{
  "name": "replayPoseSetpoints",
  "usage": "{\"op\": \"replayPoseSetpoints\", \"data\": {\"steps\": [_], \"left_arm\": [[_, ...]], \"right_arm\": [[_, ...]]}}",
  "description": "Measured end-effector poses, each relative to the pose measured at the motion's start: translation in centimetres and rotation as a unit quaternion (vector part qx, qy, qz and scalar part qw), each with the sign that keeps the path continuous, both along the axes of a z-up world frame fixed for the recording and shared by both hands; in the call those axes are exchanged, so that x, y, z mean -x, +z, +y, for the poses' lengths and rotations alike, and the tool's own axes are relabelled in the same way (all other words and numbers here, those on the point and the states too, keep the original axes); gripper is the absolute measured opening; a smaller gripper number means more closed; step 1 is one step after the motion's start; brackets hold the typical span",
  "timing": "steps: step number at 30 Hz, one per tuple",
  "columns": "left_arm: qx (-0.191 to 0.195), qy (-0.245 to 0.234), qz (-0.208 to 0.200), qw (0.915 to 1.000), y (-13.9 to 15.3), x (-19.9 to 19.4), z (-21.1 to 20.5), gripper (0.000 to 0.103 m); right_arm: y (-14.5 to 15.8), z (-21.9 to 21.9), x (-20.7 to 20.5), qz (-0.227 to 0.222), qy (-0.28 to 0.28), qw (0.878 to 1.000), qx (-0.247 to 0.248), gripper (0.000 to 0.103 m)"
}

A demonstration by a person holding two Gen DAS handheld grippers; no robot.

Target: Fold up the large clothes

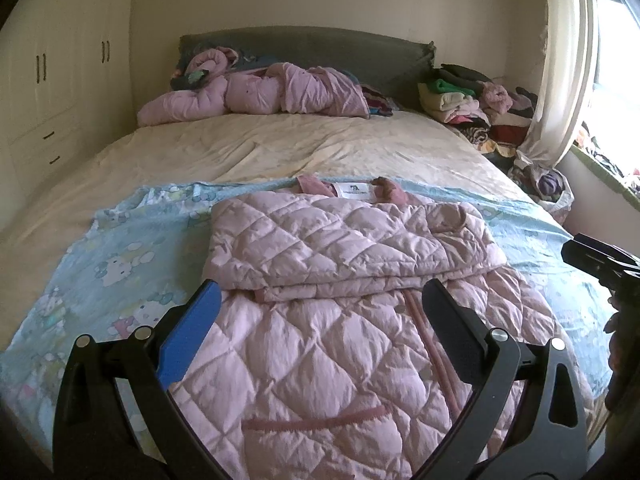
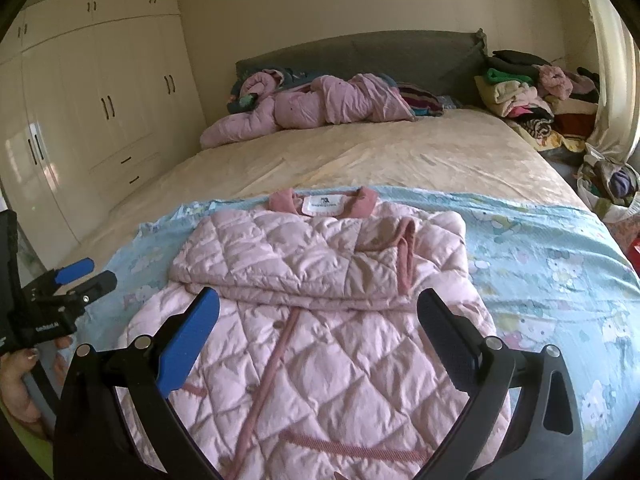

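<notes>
Coat, frame centre: sleeves folded across chest, lower half left unfolded; left gripper and right gripper both spread, empty

Pink quilted coat flat (sleeves folded in); collar far.
</notes>
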State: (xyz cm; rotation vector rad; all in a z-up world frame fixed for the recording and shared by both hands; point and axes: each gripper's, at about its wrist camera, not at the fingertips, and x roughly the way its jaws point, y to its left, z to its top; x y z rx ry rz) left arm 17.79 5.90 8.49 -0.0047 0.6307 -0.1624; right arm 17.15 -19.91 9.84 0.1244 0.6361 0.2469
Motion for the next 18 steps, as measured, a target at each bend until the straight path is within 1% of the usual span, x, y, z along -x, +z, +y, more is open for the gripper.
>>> {"op": "replayPoseSetpoints", "data": {"steps": [8,18], "left_arm": [[-0.01,0.003,0.006,0.9999,-0.7,2.4,-0.3,0.094],[-0.023,0.01,0.024,0.9994,-2.4,5.0,-0.4,0.094]], "right_arm": [[-0.8,-1.4,2.4,0.01,-0.004,1.0,-0.003,0.099],[-2.2,-2.4,4.5,0.025,0.002,1.0,0.001,0.099]]}}
